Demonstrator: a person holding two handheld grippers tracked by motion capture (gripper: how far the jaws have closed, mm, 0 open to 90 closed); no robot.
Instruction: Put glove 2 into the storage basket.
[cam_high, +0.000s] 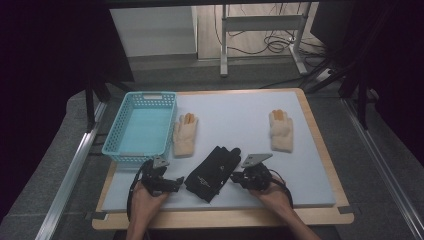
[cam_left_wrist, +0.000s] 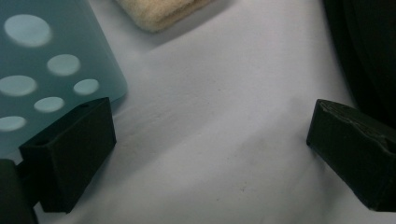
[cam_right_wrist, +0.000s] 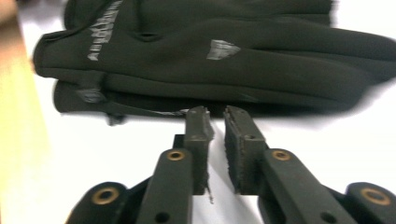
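**Both tools down beside the black gloves**

The black gloves (cam_high: 212, 174) lie stacked near the front edge of the table (cam_high: 240, 125), between the two tools. In the right gripper view they lie one on the other, with grey print on the upper one, just beyond the jaw tips.

The left tool (cam_high: 176, 183) sits low just left of the gloves. Its jaws stand wide apart with bare table between them; the left gripper view shows a corner of the basket (cam_left_wrist: 42, 70) by one jaw and the gloves' dark edge by the other.

The right tool (cam_high: 236, 177) rests at the gloves' right edge. Its jaws are nearly together, a narrow gap between the pads and nothing clamped in it; the tips point at the lower glove's edge, and I cannot tell whether they touch it.

The blue basket (cam_high: 142, 127) stands at the table's left. One cream glove (cam_high: 185, 134) lies just beside it; another cream glove (cam_high: 281, 130) lies well apart at the right.
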